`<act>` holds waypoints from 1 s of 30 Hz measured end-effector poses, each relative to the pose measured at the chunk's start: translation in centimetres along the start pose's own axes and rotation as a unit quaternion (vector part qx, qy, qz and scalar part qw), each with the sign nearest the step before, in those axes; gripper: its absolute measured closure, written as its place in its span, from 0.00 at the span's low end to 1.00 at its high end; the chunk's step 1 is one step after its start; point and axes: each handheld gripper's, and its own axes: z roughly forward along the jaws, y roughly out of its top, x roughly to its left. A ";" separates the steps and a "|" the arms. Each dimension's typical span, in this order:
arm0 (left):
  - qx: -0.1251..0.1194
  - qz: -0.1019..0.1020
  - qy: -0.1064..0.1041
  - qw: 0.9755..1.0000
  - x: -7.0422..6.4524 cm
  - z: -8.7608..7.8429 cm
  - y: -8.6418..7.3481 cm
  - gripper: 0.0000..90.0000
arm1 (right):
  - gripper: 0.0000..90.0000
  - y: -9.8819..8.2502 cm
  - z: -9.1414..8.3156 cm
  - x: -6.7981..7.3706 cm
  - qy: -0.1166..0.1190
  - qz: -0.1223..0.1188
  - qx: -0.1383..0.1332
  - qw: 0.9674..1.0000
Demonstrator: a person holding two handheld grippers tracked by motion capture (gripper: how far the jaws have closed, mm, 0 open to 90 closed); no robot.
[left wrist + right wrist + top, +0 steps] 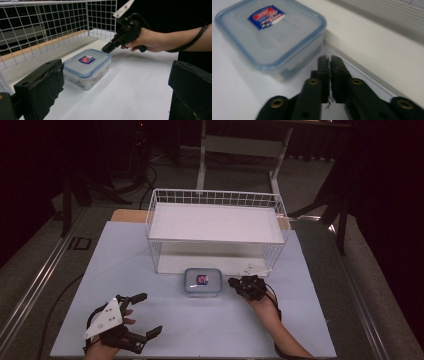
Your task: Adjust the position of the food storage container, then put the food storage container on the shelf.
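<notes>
The box (202, 282), a stiff, slick, probably light lidded plastic tub on the counter (150, 270) before the basket (215, 200), looks best gripped across its sides; right gripper (239, 282) jaws together beside it, left gripper (144, 316) jaws apart.

a lidded container (202, 282) sits on the table (215, 327) near its middle, just before the wire basket (216, 231), which stands at the far side. the right gripper (234, 282) lies just beside the container's right edge, its 2 jaws pressed together, with the right hand (263, 307) behind it toward the near edge. the left gripper (150, 314) is well apart at the near left, its 2 jaws spread wide and aimed across the table toward the container.
</notes>
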 end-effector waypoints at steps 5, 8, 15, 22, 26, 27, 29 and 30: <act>0.002 -0.003 0.001 1.000 0.0 0.1 -0.1 0.01 | 0.74 -0.4 -1.6 0.7 -0.002 -0.016 -0.002 1.000; 0.004 -0.003 0.009 1.000 -0.1 0.4 0.2 0.01 | 0.51 -0.5 -2.6 0.9 0.005 0.003 -0.017 1.000; 0.040 -0.016 0.015 0.999 0.5 1.7 0.6 0.01 | 0.14 -0.5 -4.7 1.2 0.006 0.002 -0.051 0.999; 0.067 -0.063 0.001 0.996 1.7 3.3 2.1 0.01 | 0.19 0.1 -6.2 1.0 0.018 0.020 -0.061 0.998; 0.090 -0.086 -0.007 0.992 2.6 4.9 2.7 0.01 | 0.24 0.5 -6.3 0.9 0.045 0.054 -0.058 0.996; 0.096 -0.097 -0.009 0.991 2.9 5.4 2.8 0.01 | 0.24 0.6 -6.2 0.8 0.059 0.060 -0.063 0.994; 0.107 -0.119 -0.006 0.987 3.5 6.3 2.9 0.01 | 0.22 0.8 -5.8 0.7 0.063 0.066 -0.061 0.994; 0.114 -0.135 -0.008 0.984 3.8 6.9 2.9 0.01 | 0.20 0.9 -5.6 0.6 0.066 0.067 -0.056 0.994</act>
